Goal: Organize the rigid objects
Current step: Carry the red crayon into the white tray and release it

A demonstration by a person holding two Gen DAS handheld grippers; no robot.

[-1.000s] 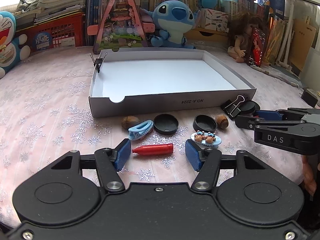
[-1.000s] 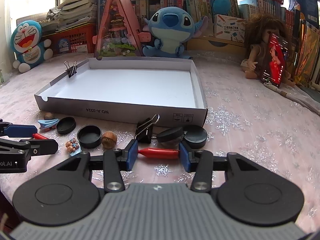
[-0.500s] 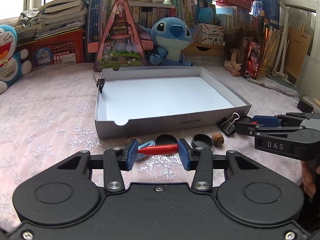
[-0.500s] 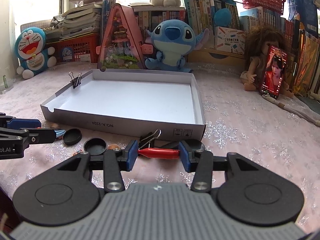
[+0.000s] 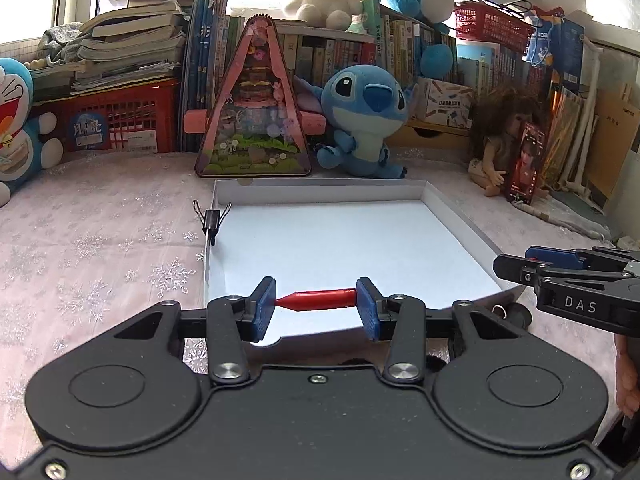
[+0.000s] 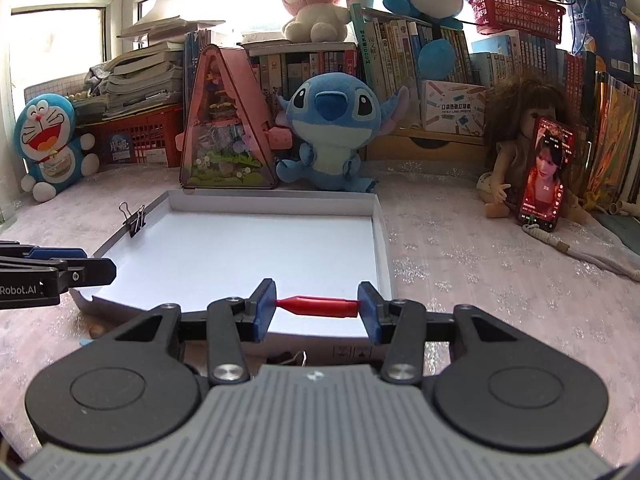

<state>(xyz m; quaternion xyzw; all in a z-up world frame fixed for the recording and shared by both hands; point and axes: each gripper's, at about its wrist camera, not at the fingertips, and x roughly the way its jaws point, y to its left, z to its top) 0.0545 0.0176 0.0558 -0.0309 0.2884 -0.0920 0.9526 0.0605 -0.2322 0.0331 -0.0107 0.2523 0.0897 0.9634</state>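
Red pens: we pinch one pen [image 5: 316, 300] in our left gripper [image 5: 316, 307], another [image 6: 318, 306] in our right gripper [image 6: 317, 309], above the white box [image 5: 460, 216].

Mostly plastic, card and soft cloth in my two views.

I see each red piece [image 5: 316, 299] [image 6: 320, 306] as smooth glossy plastic, the blue pads [image 5: 264, 307] as matt, and the left gripper [image 5: 316, 304] and right gripper [image 6: 317, 307] bodies as matt black plastic with shiny metal screws. The white tray [image 5: 320, 192] looks like smooth matt cardboard, the tablecloth [image 5: 100, 248] soft fabric with glittery snowflakes, the binder clip [image 5: 212, 220] metal.
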